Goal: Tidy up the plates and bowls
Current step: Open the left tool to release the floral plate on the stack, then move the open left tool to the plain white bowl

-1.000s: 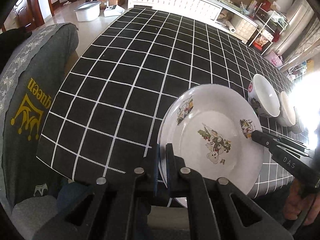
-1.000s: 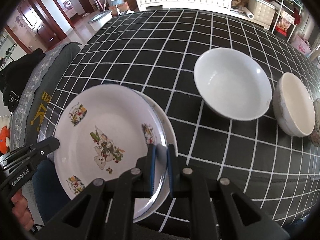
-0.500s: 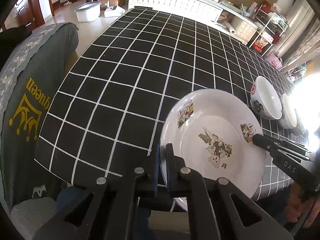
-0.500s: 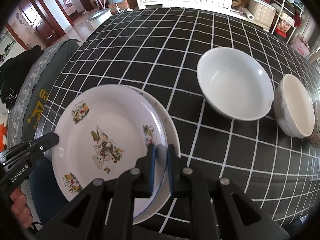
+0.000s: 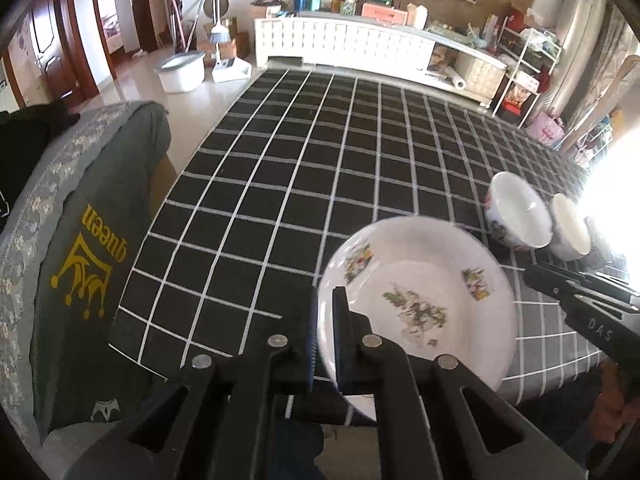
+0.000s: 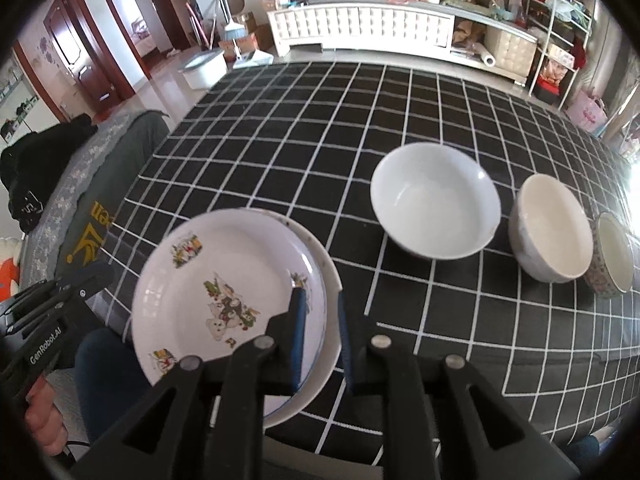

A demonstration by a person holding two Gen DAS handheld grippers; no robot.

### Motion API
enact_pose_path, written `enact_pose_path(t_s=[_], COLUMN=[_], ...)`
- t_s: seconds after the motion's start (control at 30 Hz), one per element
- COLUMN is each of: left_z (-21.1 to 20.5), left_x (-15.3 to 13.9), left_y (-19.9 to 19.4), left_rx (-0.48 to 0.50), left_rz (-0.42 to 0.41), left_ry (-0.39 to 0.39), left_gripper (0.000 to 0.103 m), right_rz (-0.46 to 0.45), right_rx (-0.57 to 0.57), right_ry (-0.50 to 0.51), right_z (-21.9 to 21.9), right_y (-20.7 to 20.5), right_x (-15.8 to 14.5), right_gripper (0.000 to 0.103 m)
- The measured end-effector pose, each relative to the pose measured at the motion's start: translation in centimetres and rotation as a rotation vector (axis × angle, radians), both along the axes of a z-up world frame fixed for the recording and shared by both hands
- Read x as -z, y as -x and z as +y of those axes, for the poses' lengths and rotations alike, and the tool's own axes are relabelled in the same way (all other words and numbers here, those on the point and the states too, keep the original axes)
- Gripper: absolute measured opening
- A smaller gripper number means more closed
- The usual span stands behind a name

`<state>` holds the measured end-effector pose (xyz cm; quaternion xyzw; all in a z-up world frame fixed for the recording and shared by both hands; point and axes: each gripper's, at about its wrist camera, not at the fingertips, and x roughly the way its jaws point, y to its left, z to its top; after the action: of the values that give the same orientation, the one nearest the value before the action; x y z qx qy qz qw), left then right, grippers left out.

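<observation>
Presently, a decorated plate (image 5: 420, 300) is clamped at its left rim by the left gripper (image 5: 325, 316), whose jaws are all but closed on the thin edge. The plate is tilted and held above the near edge of the black checked tablecloth (image 5: 300, 160). In the right wrist view the same decorated plate (image 6: 224, 292) is seen lying over a second plate (image 6: 320, 264), of which only a pale crescent shows at the right. The right gripper (image 6: 320, 320) straddles the right rims of both plates; its jaws have just been opening, and a clear gap is seen between the pads and the rims, so nothing is gripped by it. Whether the second plate rests on the cloth cannot be told.

Farther right on the table, 3 bowls are set in a row: a wide white bowl (image 6: 434, 200), a cream bowl (image 6: 554, 228) just beside it, and a small patterned bowl (image 6: 612, 256) at the far right, touching or nearly touching the cream one. At the left, a grey chair cover (image 5: 80, 248) with a yellow crown print is seen beside the table.
</observation>
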<state>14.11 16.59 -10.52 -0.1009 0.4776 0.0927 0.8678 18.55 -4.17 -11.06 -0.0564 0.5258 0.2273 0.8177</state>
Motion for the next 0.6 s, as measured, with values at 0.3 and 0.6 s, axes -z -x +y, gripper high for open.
enact_pose_path(t_s=[0.3, 0.6], left_z=[-3.4, -7.3], left_x=[-4.5, -7.7], left_y=[0.8, 0.8], left_rx=[0.072, 0.162], left_rz=[-0.092, -0.148], left_ry=[-0.005, 0.008], left_gripper=[0.022, 0.024], right_rz=[-0.081, -0.176], right_rx=[0.011, 0.039], right_ry=[-0.020, -0.034], right_z=[-1.7, -4.3], right_y=[1.7, 2.9], right_x=[-3.9, -7.8], right_gripper=[0.035, 0.055])
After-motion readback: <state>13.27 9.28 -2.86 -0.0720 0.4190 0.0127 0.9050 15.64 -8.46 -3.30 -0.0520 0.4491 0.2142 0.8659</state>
